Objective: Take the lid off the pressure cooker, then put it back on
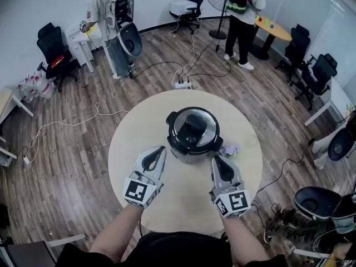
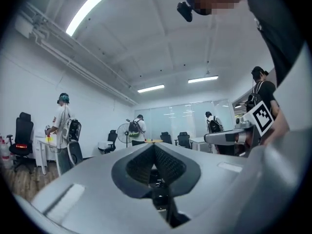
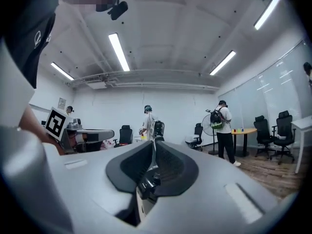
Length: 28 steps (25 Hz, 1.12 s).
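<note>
The black and silver pressure cooker [image 1: 193, 133] stands in the middle of the round beige table [image 1: 133, 143], its lid [image 1: 193, 125] seated on top. My left gripper [image 1: 162, 149] hovers near the cooker's left front side, jaws shut with nothing between them. My right gripper [image 1: 214, 158] hovers near its right front side, also shut and empty. Both point level across the room. The left gripper view shows its closed tips [image 2: 153, 146] against the far office, and the right gripper view shows its own closed tips [image 3: 154, 143]. Neither gripper view shows the cooker.
A small pale bunch of flowers [image 1: 230, 149] lies on the table right of the cooker. Two people [image 1: 105, 15] [image 1: 242, 10] stand at the back of the room. A power strip with cables [image 1: 182, 84] lies on the wooden floor beyond the table. Office chairs [image 1: 53, 49] line the walls.
</note>
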Each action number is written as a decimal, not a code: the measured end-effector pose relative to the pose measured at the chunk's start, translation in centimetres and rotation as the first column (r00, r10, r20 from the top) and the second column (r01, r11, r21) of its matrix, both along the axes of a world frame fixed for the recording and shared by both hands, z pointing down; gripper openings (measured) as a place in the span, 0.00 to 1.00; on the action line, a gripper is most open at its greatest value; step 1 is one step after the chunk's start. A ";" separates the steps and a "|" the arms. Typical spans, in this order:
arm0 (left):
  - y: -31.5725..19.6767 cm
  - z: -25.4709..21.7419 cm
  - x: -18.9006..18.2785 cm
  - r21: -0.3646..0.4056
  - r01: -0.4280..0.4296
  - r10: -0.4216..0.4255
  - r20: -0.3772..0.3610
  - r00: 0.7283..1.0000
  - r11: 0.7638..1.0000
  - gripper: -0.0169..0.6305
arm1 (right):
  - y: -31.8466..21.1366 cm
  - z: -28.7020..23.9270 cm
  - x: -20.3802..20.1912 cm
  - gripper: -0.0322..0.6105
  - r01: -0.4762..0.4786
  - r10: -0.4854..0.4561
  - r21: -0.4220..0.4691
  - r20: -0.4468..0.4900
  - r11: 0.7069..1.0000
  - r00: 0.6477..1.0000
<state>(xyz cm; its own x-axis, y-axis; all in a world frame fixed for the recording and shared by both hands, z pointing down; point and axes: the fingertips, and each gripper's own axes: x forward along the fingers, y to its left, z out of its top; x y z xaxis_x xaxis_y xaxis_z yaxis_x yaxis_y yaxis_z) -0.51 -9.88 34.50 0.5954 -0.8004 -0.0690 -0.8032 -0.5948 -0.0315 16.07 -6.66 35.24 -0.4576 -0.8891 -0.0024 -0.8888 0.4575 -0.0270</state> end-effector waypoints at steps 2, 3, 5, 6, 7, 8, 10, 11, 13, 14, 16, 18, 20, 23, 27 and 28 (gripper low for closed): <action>0.3 -0.8 -0.1 0.027 0.010 -0.010 -0.004 1.000 1.000 0.03 | 0.1 -0.3 0.2 0.09 -0.006 0.005 0.021 0.014 1.000 1.000; 0.4 -1.0 0.0 0.033 0.010 -0.010 -0.006 1.000 0.999 0.03 | 0.2 -0.2 0.4 0.09 -0.008 0.008 0.026 0.016 1.000 1.000; 0.6 -0.9 0.2 0.035 0.010 -0.010 -0.006 1.000 0.999 0.03 | 0.2 0.0 0.7 0.09 -0.018 0.017 0.033 0.013 0.999 1.000; 0.7 -0.8 0.2 0.032 0.011 -0.011 -0.001 1.000 0.999 0.03 | 0.2 0.0 0.9 0.08 -0.024 0.024 0.036 0.010 0.999 1.000; 0.8 -0.8 0.2 0.029 0.010 -0.010 0.003 1.000 1.000 0.03 | 0.1 -0.1 1.0 0.08 -0.031 0.031 0.038 0.005 0.999 1.000; 0.7 -0.9 0.2 0.027 0.009 -0.010 0.005 1.000 1.000 0.03 | 0.0 -0.2 1.2 0.07 -0.038 0.038 0.042 -0.005 0.998 0.999; 0.6 -1.1 0.3 0.025 0.011 -0.011 0.007 1.000 1.000 0.03 | -0.2 -0.3 1.3 0.06 -0.045 0.047 0.048 -0.030 0.998 0.998; 0.6 -1.2 0.2 0.024 0.014 -0.014 0.006 1.000 1.000 0.03 | -0.2 -0.2 1.4 0.06 -0.046 0.048 0.049 -0.037 0.998 0.998; 0.5 -1.3 0.1 0.022 0.023 -0.024 0.003 1.000 0.999 0.03 | -0.1 -0.1 1.6 0.06 -0.046 0.047 0.045 -0.032 0.998 0.998; 0.5 -1.4 0.0 0.022 0.026 -0.026 0.004 1.000 0.999 0.03 | -0.2 0.0 1.7 0.06 -0.046 0.047 0.043 -0.028 0.998 0.998; 0.5 -1.4 0.0 0.025 0.026 -0.027 0.015 1.000 0.999 0.03 | -0.2 -0.1 1.7 0.06 -0.045 0.046 0.041 -0.024 0.998 0.999; 0.5 -1.3 0.0 0.025 0.027 -0.028 0.026 0.999 0.999 0.03 | -0.3 -0.1 1.4 0.06 -0.036 0.038 0.041 -0.026 0.999 0.999; 0.5 -1.1 -0.1 0.024 0.030 -0.031 0.030 0.999 0.999 0.03 | -0.4 0.1 1.1 0.06 -0.028 0.029 0.037 -0.035 0.999 0.999; 0.5 -1.0 -0.1 0.023 0.033 -0.034 0.033 0.999 0.999 0.03 | -0.3 0.0 0.9 0.06 -0.021 0.022 0.037 -0.040 0.999 0.999; 0.4 -1.2 -0.4 0.017 0.040 -0.041 0.031 0.999 0.999 0.03 | -0.3 -0.2 0.7 0.06 -0.018 0.019 0.029 -0.051 0.999 0.999; 0.4 -1.2 -0.3 0.018 0.040 -0.040 0.032 0.999 0.999 0.03 | -0.3 -0.1 0.8 0.06 -0.019 0.020 0.027 -0.052 0.999 0.998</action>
<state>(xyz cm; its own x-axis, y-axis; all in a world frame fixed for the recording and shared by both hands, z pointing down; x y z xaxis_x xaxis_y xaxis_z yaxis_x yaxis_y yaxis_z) -0.84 -9.45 33.26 0.5652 -0.8225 -0.0638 -0.8247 -0.5615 -0.0680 16.86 -6.99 35.10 -0.4406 -0.8977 -0.0029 -0.8973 0.4403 0.0320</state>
